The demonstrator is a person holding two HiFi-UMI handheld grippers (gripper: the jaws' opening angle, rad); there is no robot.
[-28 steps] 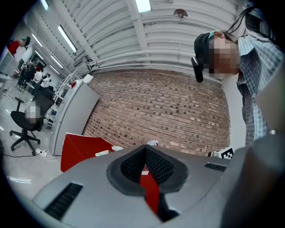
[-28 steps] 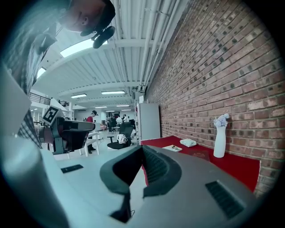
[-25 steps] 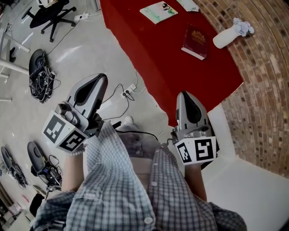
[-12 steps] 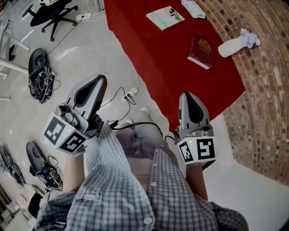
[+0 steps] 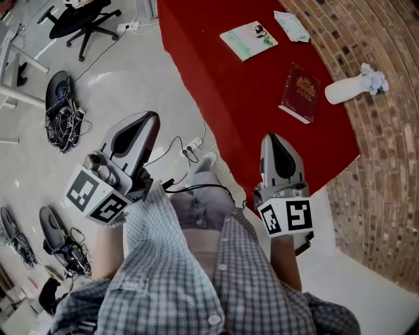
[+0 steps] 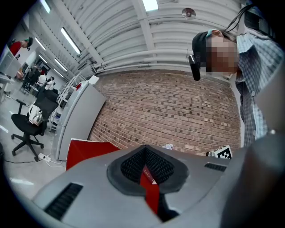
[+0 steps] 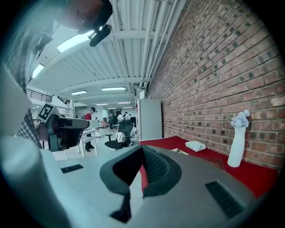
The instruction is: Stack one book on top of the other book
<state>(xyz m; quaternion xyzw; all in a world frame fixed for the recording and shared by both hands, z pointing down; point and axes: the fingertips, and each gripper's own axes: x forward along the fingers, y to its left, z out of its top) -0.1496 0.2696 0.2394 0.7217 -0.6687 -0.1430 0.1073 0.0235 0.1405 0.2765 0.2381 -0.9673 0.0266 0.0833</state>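
A dark red book [image 5: 300, 91] lies on the red-covered table [image 5: 229, 91]. A thin light green book [image 5: 248, 39] lies further back on it. My left gripper [image 5: 149, 119] is shut and empty, held over the floor to the left of the table. My right gripper [image 5: 273, 139] is shut and empty, just above the table's near edge and short of the dark red book. In the left gripper view the jaws [image 6: 146, 169] are together with a strip of red table showing beyond them. In the right gripper view the jaws [image 7: 141, 171] are also together.
A white vase [image 5: 350, 87] lies near the brick wall [image 5: 386, 144]. A small white packet [image 5: 292, 26] rests at the table's far end. A power strip with cables [image 5: 190, 147] lies on the floor by the table. An office chair [image 5: 78, 19] and cable bundles [image 5: 59, 111] are at the left.
The table and both books have slid down and to the right in the head view as I came closer. Both grippers stay shut and held the same way.
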